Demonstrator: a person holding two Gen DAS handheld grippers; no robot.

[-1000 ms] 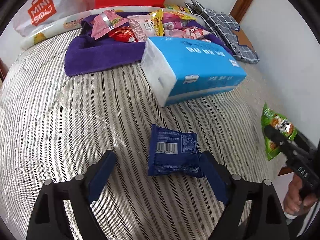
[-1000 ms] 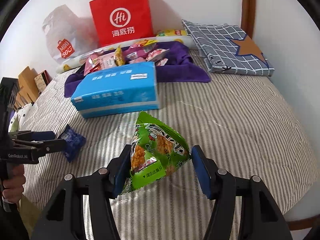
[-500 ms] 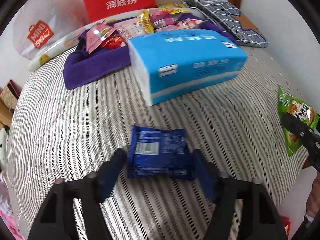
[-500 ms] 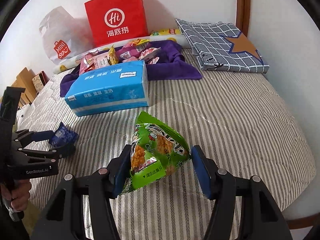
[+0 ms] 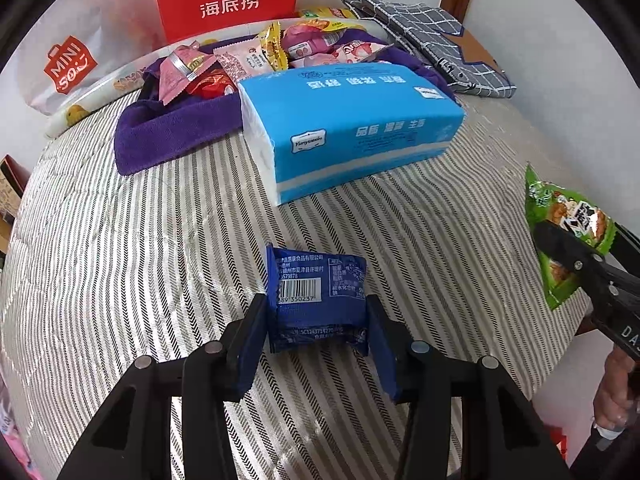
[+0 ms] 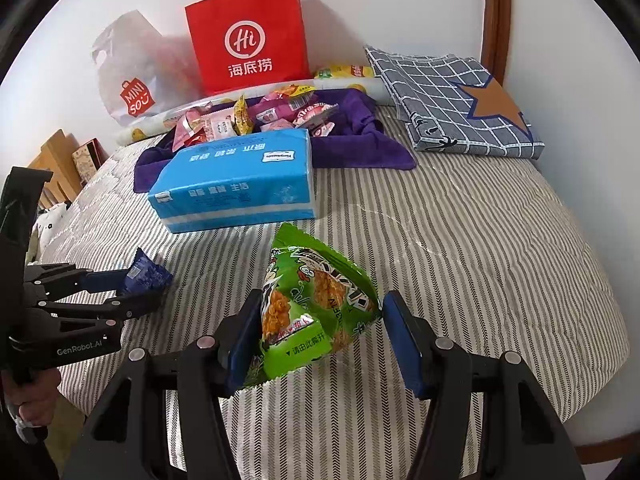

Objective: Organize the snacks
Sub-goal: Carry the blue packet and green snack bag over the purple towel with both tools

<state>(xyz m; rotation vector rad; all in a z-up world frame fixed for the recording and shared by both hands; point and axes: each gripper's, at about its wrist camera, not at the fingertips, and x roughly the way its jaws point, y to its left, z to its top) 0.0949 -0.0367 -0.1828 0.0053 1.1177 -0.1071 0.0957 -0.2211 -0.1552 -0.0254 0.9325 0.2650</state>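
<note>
My left gripper is shut on a dark blue snack packet with a barcode, held just above the striped bedcover. The packet also shows in the right wrist view. My right gripper is shut on a green snack bag, which also shows at the right edge of the left wrist view. Several snack packets lie piled on a purple towel at the back.
A blue tissue pack lies between the grippers and the purple towel. A red paper bag and a white Miniso bag stand against the wall. A folded checked cloth lies back right. The bed edge is close on the right.
My left gripper has closed its fingers onto the blue packet and lifted it slightly, moving forward. The right gripper holds the green bag steady.
</note>
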